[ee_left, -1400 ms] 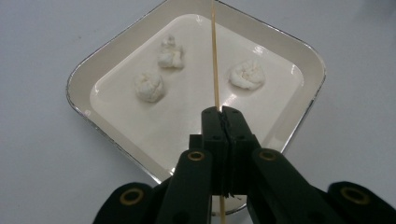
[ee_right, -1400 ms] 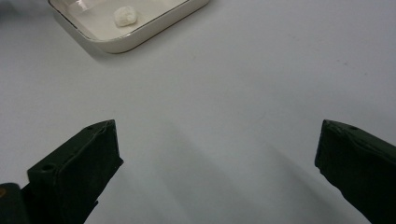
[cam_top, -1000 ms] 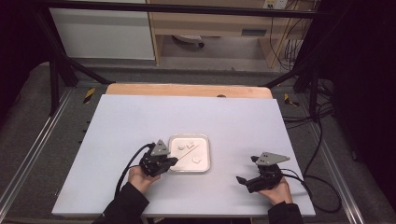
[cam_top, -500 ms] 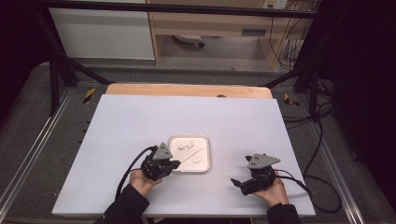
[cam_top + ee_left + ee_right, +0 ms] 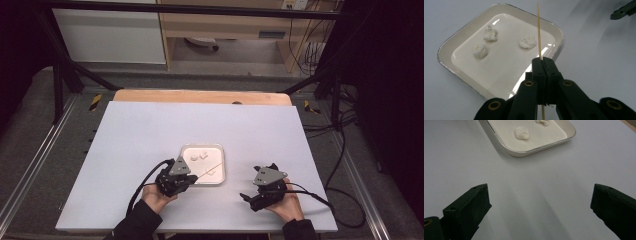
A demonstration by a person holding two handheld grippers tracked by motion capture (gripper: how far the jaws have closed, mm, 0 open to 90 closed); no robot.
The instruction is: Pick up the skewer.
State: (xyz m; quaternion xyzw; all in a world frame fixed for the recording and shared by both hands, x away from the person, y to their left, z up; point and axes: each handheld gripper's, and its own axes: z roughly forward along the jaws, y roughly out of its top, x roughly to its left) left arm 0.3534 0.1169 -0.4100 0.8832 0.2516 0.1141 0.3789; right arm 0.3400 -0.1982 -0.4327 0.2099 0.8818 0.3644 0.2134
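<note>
setting: dim room, black frame rails at both sides, cabinets and loose cables at the back. surface: pale table with a wooden strip along its far edge, otherwise bare around the work. item one: tray, white, shallow, rounded corners, lying flat near the table's front middle; in the left gripper view its rim shows a thin silver line. contents: three small white lumps, apart from one another; two sit close together, the third lies nearer the skewer. item two: skewer, thin, wooden, straight, pinched between the pads of the left gripper; its free length reaches out over the tray, the tip pointing past the far rim, and a short end sticks out below the pads. whether the tip touches anything cannot be told. left gripper: jaws closed tight on the skewer, held in a hand at the tray's near left corner, cable trailing toward the table's front. right gripper: jaws spread wide, nothing between them, hovering over bare table to the right of the tray and apart from it; in its own view the tray's near corner and one lump lie ahead. obstructions: none between right gripper and tray; the left gripper's body covers the tray's near left corner in the high view.
</note>
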